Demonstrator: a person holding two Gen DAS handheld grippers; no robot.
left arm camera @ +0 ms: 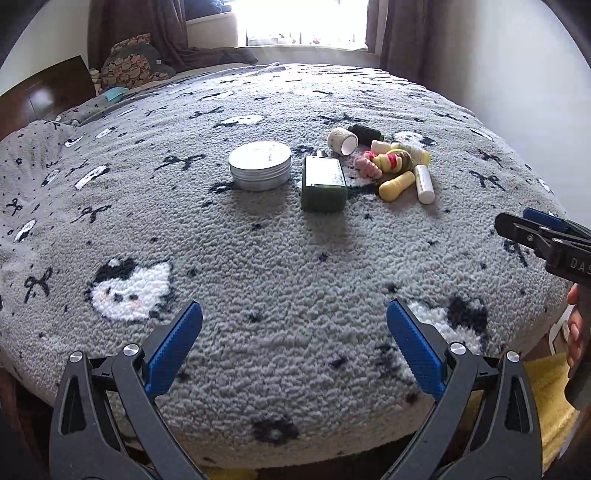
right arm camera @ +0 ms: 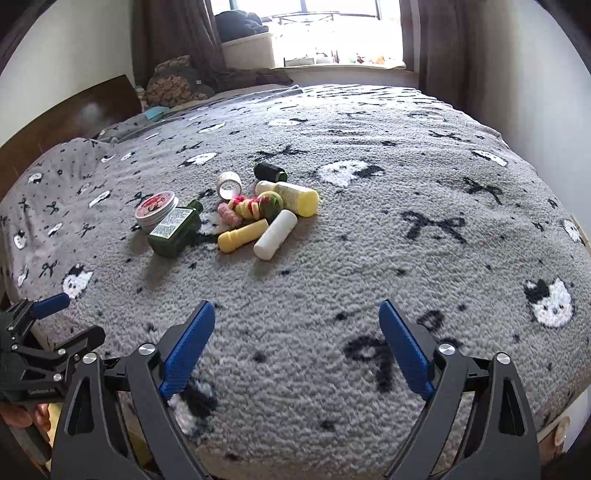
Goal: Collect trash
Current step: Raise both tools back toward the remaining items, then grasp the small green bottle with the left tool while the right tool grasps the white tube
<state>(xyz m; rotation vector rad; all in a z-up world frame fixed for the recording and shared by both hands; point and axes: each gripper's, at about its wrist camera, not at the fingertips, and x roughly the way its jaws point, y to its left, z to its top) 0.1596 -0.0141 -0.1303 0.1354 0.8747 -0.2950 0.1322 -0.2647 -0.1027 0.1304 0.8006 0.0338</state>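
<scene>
A small heap of items lies in the middle of a grey patterned blanket (left arm camera: pixel 295 258) on a bed. It holds a round metal tin (left arm camera: pixel 259 166) (right arm camera: pixel 156 211), a dark green bottle (left arm camera: pixel 324 183) (right arm camera: pixel 177 232), a yellow tube (left arm camera: pixel 397 185) (right arm camera: pixel 242 235), a white tube (left arm camera: pixel 424 184) (right arm camera: pixel 276 234), a tape roll (left arm camera: pixel 342 140) (right arm camera: pixel 229 183), a dark jar (right arm camera: pixel 269 172) and colourful hair ties (left arm camera: pixel 384 162) (right arm camera: pixel 255 206). My left gripper (left arm camera: pixel 294 341) stands open near the bed's front edge with nothing between its fingers. My right gripper (right arm camera: pixel 296 341) is open too, also short of the heap.
Pillows (left arm camera: pixel 129 68) and a wooden headboard (left arm camera: pixel 40 99) sit at the far left. A bright window (right arm camera: pixel 340 33) with brown curtains is behind the bed. A white wall (right arm camera: pixel 546 92) runs along the right side. Something yellow (left arm camera: pixel 546 387) lies below the bed's front edge.
</scene>
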